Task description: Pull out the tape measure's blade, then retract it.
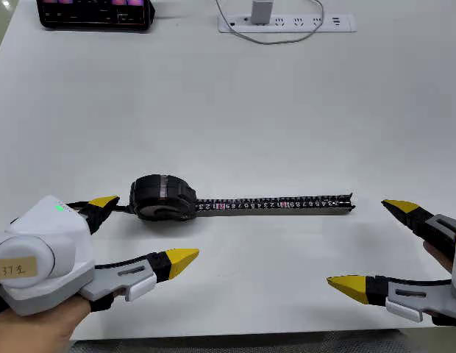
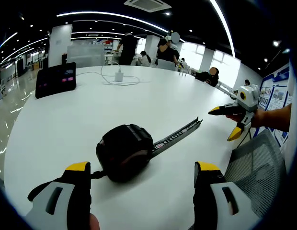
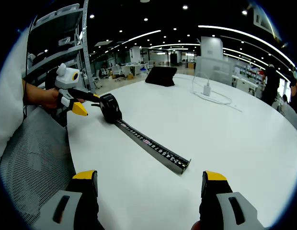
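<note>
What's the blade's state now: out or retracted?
Out. The blade lies flat on the table, extended well beyond the case.

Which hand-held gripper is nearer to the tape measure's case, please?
Left. The left hand-held gripper sits open right beside the case; the right hand-held gripper is open near the far end of the extended blade, well away from the case.

Before you, the white table (image 1: 301, 125) carries the black tape measure (image 1: 162, 197) near your edge. Its blade (image 1: 279, 203) lies flat on the top, drawn out to your right. Along the far edge sit a white power strip (image 1: 287, 23) with a charger (image 1: 261, 11) plugged in, a looping cable (image 1: 272, 42), and a dark tablet (image 1: 95, 12) far left.
</note>
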`<state>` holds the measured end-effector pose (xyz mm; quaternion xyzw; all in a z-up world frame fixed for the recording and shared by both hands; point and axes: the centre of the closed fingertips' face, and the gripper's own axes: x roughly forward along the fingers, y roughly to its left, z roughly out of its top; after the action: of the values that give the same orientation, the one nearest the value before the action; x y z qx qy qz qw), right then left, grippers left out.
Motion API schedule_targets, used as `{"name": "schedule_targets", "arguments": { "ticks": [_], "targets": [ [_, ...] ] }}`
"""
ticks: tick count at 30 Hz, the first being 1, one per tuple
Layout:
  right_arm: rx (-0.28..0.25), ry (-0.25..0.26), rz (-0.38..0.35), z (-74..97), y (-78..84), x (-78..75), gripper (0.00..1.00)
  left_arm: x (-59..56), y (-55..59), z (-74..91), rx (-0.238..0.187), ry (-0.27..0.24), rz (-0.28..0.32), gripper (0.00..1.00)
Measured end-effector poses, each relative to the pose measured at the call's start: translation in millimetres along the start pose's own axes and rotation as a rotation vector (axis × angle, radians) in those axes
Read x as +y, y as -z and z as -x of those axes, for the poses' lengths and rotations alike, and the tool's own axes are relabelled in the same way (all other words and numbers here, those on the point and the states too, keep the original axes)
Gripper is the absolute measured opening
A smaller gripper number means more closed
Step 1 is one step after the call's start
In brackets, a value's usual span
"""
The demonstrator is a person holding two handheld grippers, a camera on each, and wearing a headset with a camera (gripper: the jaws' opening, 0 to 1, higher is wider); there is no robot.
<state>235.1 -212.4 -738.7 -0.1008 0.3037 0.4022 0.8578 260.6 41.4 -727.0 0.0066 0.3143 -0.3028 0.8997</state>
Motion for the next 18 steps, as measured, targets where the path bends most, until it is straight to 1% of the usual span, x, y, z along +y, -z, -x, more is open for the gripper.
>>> {"name": "schedule_targets", "arguments": {
  "ticks": [6, 11, 18],
  "targets": [
    [-0.003, 0.002, 0.004, -0.3, -1.7, -1.7, 0.89, -1.5, 1.2, -5.0, 0.005, 0.001, 0.012, 0.85],
    [-0.002, 0.002, 0.005, -0.9, -1.5, -2.6, 0.89, -2.4, 0.3, -8.5, -0.005, 0.001, 0.035, 0.85],
    [0.001, 0.001, 0.008, -1.3, -1.7, -2.3, 0.88, -5.3, -3.4, -11.7, -0.020, -0.002, 0.045, 0.86]
  ]
}}
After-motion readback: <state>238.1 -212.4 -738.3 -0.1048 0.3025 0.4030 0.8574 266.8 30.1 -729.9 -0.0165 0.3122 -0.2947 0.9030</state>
